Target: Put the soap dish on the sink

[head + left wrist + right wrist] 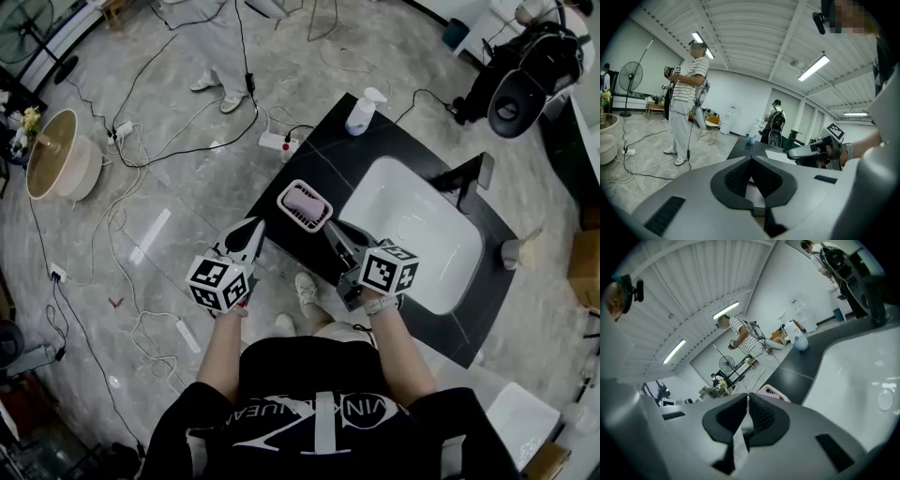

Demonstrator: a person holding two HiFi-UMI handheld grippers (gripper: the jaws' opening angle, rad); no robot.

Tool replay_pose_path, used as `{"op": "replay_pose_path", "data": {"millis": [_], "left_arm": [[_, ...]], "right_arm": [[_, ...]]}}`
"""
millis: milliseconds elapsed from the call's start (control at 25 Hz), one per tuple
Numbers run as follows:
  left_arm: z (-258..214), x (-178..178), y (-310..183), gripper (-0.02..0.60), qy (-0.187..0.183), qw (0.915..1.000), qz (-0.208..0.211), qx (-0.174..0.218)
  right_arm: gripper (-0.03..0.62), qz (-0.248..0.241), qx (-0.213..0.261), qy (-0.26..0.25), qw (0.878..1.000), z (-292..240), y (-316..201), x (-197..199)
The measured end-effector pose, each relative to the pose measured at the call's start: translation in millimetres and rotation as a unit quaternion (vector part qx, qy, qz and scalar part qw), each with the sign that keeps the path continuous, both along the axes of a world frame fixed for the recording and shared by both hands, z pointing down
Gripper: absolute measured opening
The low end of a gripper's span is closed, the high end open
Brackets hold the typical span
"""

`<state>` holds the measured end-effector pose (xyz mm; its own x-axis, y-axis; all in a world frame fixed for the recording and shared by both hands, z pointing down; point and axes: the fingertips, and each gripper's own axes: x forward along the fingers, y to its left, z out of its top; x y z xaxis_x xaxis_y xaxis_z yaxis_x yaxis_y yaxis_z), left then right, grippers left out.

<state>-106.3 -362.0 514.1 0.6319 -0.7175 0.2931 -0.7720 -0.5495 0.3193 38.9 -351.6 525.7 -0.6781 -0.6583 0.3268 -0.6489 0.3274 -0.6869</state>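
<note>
The soap dish (306,205), a pale slotted tray with a pink bar in it, stands on the black counter (319,159) just left of the white sink basin (412,234). My right gripper (339,232) hovers just below and to the right of the dish, jaws shut with nothing between them. In the right gripper view the dish (774,392) peeks out just past the shut right gripper (747,394). My left gripper (249,234) hangs off the counter's left edge, apart from the dish; in its own view the left gripper (751,159) has its pads meeting at the tips, empty.
A dark faucet (471,183) stands at the basin's far side and a spray bottle (364,111) at the counter's far corner. Cables and a power strip (278,142) lie on the floor. A person in a striped shirt (689,93) stands nearby, beside a fan (630,77).
</note>
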Motion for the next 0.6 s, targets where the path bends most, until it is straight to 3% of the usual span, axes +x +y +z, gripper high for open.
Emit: {"op": "replay_pose_path", "data": {"millis": [360,600], "left_arm": [[-38,-26,0,0.014,-0.003,0.9983,-0.03,0.051],[-61,-44,1,0.014,-0.005,0.9955,-0.05,0.08]], "right_arm": [[0.032,0.019,0.102,0.099,0.99,-35,-5,22],[0.031,0.028,0.14,0.128,0.981,-57,-6,30]]}}
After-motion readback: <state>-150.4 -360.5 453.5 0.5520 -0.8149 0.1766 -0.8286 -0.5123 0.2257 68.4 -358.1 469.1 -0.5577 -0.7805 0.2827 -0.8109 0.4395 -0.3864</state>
